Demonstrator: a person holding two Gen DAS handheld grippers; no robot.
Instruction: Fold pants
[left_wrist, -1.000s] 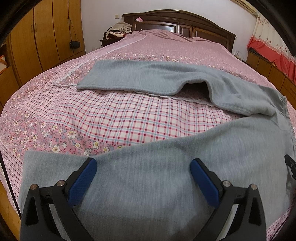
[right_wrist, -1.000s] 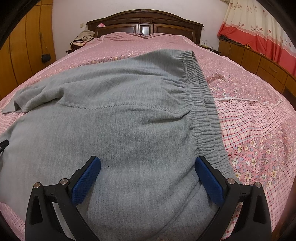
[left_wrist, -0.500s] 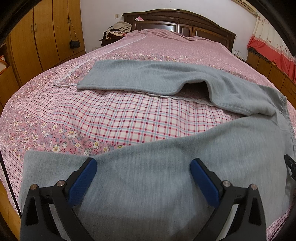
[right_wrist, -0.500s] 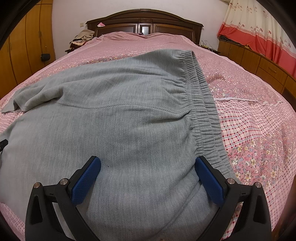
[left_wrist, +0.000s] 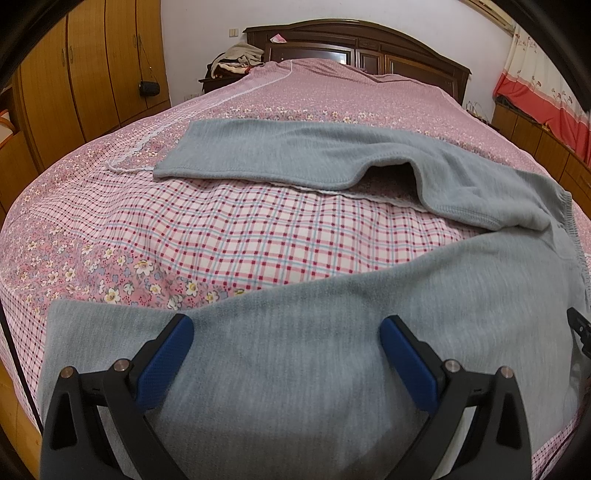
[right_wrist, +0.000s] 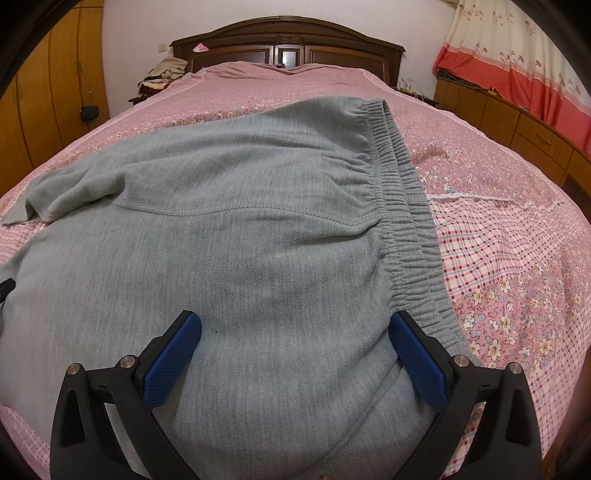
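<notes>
Grey fleece pants (left_wrist: 332, 325) lie spread on the bed, their two legs splayed apart. The near leg runs under my left gripper (left_wrist: 286, 332), which hangs open just above the fabric. The far leg (left_wrist: 280, 151) stretches leftward across the bed. In the right wrist view the pants' seat (right_wrist: 240, 236) fills the middle, with the elastic waistband (right_wrist: 406, 206) along its right side. My right gripper (right_wrist: 295, 332) is open over the seat, its right fingertip close to the waistband's near end. Nothing is held by either gripper.
The bed (left_wrist: 240, 236) wears a pink floral and plaid cover. A dark wooden headboard (right_wrist: 288, 44) stands at the far end. Wooden wardrobes (left_wrist: 85, 66) line the left wall, low cabinets (right_wrist: 517, 125) and a red-trimmed curtain (right_wrist: 517, 66) the right. A clothes pile (left_wrist: 240, 59) sits beside the headboard.
</notes>
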